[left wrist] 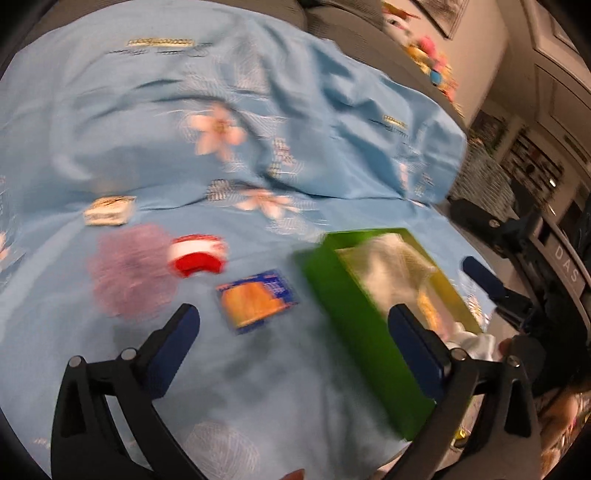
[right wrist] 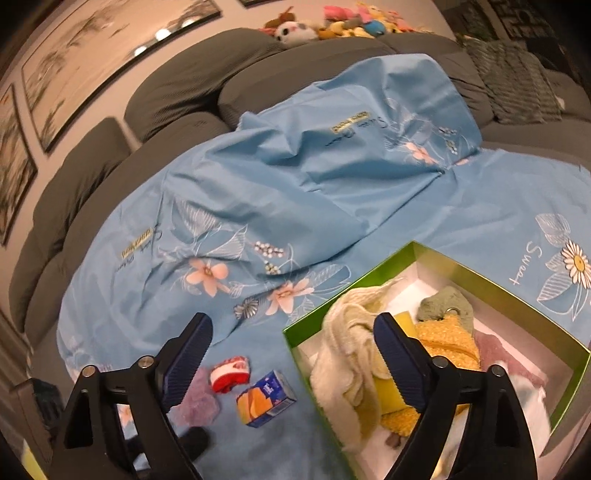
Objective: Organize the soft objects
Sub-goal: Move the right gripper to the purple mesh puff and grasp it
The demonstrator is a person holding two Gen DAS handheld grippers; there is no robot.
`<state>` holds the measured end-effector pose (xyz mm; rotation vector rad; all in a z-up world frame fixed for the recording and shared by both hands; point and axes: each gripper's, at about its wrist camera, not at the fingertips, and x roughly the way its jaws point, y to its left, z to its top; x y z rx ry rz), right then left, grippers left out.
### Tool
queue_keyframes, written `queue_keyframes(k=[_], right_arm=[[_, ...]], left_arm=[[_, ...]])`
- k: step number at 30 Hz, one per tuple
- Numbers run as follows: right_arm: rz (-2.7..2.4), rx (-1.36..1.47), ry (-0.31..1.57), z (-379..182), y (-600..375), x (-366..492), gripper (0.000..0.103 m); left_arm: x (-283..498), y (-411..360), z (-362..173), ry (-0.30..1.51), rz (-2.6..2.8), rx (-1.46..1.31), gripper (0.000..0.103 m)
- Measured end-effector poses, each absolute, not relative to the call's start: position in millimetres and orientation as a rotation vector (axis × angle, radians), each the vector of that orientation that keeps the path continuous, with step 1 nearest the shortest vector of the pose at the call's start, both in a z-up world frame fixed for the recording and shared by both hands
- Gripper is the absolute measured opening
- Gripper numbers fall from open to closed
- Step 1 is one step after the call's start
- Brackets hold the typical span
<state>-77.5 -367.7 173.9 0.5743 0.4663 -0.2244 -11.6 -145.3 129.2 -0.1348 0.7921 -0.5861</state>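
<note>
A green box (right wrist: 491, 280) sits on a blue floral sheet (right wrist: 258, 192) and holds cream, yellow, green and pink cloths (right wrist: 351, 332); it also shows in the left wrist view (left wrist: 354, 325). Left of it lie an orange sponge pack (left wrist: 258, 299) (right wrist: 266, 398), a red-and-white fabric roll (left wrist: 197, 254) (right wrist: 231, 373), a purple mesh pouf (left wrist: 129, 273) (right wrist: 197, 400) and a small cream packet (left wrist: 109, 210). My left gripper (left wrist: 295, 325) is open and empty above the sponge pack. My right gripper (right wrist: 293, 336) is open and empty over the box's left edge.
The sheet covers a grey sofa (right wrist: 184, 77). Plush toys (right wrist: 332, 26) line the sofa back. Framed pictures (right wrist: 92, 59) hang on the wall. My right gripper's fingers (left wrist: 484, 280) show beyond the box in the left wrist view.
</note>
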Motion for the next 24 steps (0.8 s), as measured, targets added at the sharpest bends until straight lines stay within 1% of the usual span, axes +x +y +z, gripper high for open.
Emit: queue_keyframes(k=[7,11,14,17,22,24], right_arm=[[-0.167,0.506,0.518,172,-335,-62,0.093],[-0.075,0.497,0.574,161,-308,-42,0.093],[0.015,0.51,0.66,143,-285,-19,0.093],[0.064,0.462,0.762,119,-254,5,0.093],[0.111,0.396,0.843,89,-213,39,0.093],[0.114,0.388,0.866,75,-199,53,0.089]], left_arm=[[-11,-49,111,0.766,-0.337,-0.174,0.102],[-7,-5,87,0.796,-0.231,-0.268,0.102],[-3,13,73,0.834,-0.137,-0.293,0.102],[1,25,68,0.87,-0.09,-0.321,0.102],[-1,34,66,0.881,-0.038,-0.32,0.102],[-1,37,66,0.882,-0.026,-0.316,0.102]])
